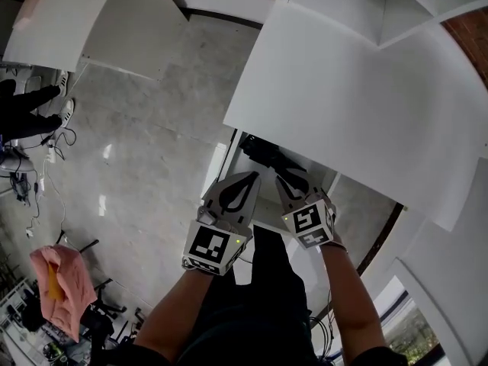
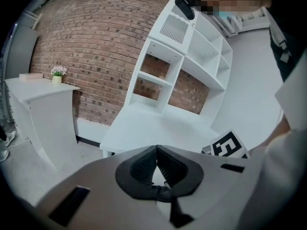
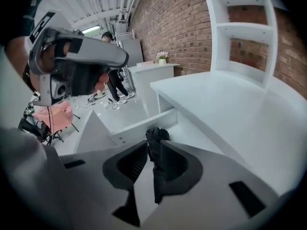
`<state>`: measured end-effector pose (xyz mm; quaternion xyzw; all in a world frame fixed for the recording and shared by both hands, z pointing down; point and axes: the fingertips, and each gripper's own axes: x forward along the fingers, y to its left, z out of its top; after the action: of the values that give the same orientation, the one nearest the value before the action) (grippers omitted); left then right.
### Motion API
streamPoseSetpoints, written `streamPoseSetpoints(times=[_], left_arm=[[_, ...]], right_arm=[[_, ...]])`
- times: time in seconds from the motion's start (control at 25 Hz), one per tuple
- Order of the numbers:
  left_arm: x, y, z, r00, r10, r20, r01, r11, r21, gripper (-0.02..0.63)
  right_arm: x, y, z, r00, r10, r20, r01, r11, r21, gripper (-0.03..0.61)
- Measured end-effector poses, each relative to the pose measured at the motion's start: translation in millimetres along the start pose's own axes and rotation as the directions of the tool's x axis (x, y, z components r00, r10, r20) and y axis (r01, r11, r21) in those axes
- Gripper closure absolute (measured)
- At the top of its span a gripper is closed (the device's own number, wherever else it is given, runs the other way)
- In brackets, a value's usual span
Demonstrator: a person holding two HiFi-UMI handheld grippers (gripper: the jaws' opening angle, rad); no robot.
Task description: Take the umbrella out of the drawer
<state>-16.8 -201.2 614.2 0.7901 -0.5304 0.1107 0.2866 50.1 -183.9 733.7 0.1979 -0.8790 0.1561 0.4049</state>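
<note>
Down in the open white drawer (image 1: 219, 166) lies the black umbrella (image 1: 263, 152).
The right gripper (image 1: 288, 178) points into the drawer, jaws a little apart, the umbrella in the gap but not squeezed. The left gripper (image 1: 250, 178), beside it, is closed and holds nothing.

umbrella (image 1: 263, 152): black, folded short, a compact bundle with creased fabric at one end
umbrella, pose: lying down, not upright
umbrella, place: inside the drawer (image 3: 139, 127), on its floor; in the right gripper view one end is close to a wall
drawer: white, with low walls, pulled open from under the white desk top (image 3: 225, 109)
</note>
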Motion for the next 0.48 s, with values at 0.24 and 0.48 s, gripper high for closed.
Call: streamPoseSetpoints(times=[0.24,0.48], left_arm=[[19,5,-18,1.0,0.006,-0.017,-0.006,1.0,-0.031,0.607],[24,22,-34,0.998,0.042,-0.037,-0.045,0.996,-0.077,0.607]], right_arm=[[33,-2,-28,0.996,0.008,-0.087,-0.012,0.999,-0.049,0.482],[62,-2,-53,0.986,0.007,-0.165,-0.026,0.994,-0.11,0.396]])
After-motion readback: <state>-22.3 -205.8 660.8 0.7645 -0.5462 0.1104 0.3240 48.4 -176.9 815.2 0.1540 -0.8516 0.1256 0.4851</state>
